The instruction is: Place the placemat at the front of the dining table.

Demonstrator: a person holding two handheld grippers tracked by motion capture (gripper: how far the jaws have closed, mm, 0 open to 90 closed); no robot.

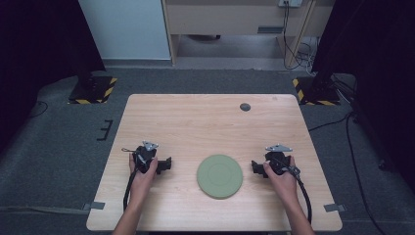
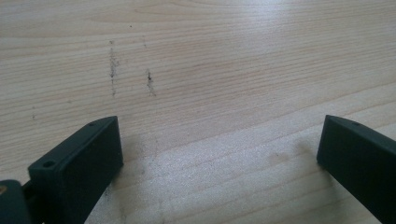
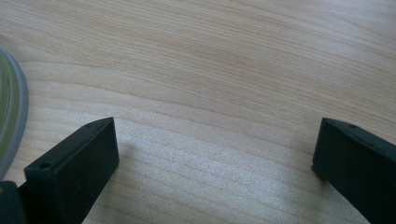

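Plainly, a setup moment, with nothing gripped:

Plate: a round, pale green plate (image 1: 219, 176) lay flat on the wooden table (image 1: 195, 117), near its front edge and between the two grippers; its rim showed at the left edge of the right gripper view (image 3: 11, 112).

Left gripper: the left gripper (image 1: 169, 164) rested low over bare wood, a little apart from the plate; its jaws stood wide apart with nothing between them, as the left gripper view confirmed (image 2: 219, 154).

Right gripper: the right gripper (image 1: 254, 168) sat just beside the plate's right edge; its jaws were fully spread and empty, bare table between them (image 3: 215, 154).

Handling: the plate looked stiff, smooth and probably light; likely slippery; whether it was breakable could not be told.

Grip point: the rim seemed the only purchase, since the plate lay flush with the wood; one jaw would need to slide under the edge, the other over it.

Other: a small dark round disc (image 1: 245, 106) sat near the table's far edge, well apart.
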